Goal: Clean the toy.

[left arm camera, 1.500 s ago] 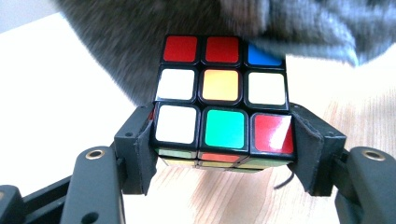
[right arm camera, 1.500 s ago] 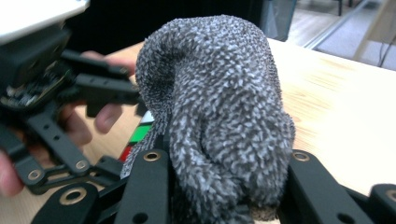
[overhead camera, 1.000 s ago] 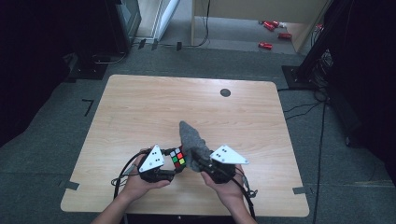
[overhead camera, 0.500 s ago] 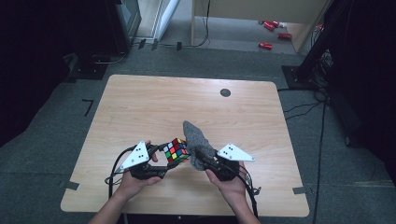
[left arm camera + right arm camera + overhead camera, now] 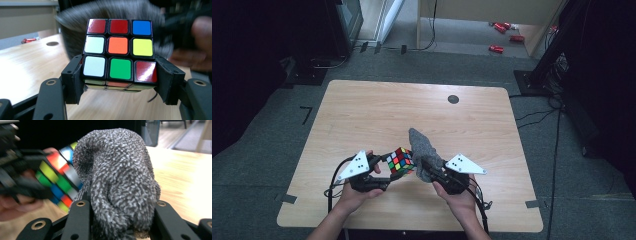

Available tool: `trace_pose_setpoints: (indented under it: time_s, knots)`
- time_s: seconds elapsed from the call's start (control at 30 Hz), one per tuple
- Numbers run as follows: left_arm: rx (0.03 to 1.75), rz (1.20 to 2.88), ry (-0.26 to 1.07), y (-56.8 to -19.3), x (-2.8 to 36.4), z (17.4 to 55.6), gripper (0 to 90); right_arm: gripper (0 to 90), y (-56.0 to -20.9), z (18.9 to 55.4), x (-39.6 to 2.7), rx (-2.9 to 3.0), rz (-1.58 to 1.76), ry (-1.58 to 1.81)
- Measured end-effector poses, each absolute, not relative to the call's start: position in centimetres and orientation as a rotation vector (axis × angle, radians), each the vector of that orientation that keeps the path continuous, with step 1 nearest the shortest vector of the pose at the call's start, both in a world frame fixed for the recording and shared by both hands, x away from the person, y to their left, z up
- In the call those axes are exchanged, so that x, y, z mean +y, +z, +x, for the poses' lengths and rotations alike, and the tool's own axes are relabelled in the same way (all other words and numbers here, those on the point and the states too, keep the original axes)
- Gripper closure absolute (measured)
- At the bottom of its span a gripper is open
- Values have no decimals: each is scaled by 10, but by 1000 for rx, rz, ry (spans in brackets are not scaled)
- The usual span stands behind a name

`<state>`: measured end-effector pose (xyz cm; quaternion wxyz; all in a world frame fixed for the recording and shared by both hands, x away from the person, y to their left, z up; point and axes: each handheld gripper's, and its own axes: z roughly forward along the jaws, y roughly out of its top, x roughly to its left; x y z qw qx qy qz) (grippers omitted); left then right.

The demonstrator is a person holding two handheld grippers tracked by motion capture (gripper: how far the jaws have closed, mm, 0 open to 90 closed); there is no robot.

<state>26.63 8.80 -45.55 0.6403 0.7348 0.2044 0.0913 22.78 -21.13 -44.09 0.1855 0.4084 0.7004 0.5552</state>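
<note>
Over table's near edge: left gripper fingers clamp cube; right gripper fingers clamp grey cloth

Scrambled cube — lifted, tilted — touching bunched grey cloth.

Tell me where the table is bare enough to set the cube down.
Bare wood runs across the table from its far edge down to the grey cloth, beside the round hole. It is crowded near the front edge, around the cube, left gripper and right gripper.
</note>
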Motion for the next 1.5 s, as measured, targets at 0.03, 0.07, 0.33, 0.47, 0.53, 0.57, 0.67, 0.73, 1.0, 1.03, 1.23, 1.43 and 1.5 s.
trace_pose_setpoints:
  time_s: [0.03,0.07,0.33,0.47,0.53,0.57,0.67,0.73,1.0,1.03,1.23,1.43,1.5]
  knots:
    - [485,1644,188,-455,93,269,343,661,-442,228,-212,1972,1153,1558]
    - [503,1614,161,-455,96,271,343,662,-443,229,-211,1974,1147,1560]
    - [531,1553,72,-455,94,272,342,663,-451,222,-186,2082,1011,1589]
    - [545,1539,45,-457,93,272,342,665,-458,220,-178,2120,1002,1575]
    - [547,1525,33,-456,93,273,342,665,-461,220,-174,2158,994,1566]
    - [548,1519,30,-456,93,273,343,664,-463,219,-171,2182,987,1556]
    - [549,1524,35,-456,94,273,342,664,-467,217,-163,2226,953,1523]
    - [556,1525,36,-457,95,273,343,664,-467,218,-164,2222,961,1512]
    - [555,1558,32,-459,91,274,342,663,-452,223,-190,2024,1056,1545]
    - [555,1559,30,-459,90,274,342,663,-454,222,-188,2035,1043,1535]
    - [563,1550,34,-459,94,275,342,663,-471,214,-161,2185,912,1459]
    - [573,1557,43,-459,97,277,342,658,-471,215,-162,2171,891,1408]
    - [569,1560,33,-459,96,277,342,659,-464,216,-171,2106,920,1443]
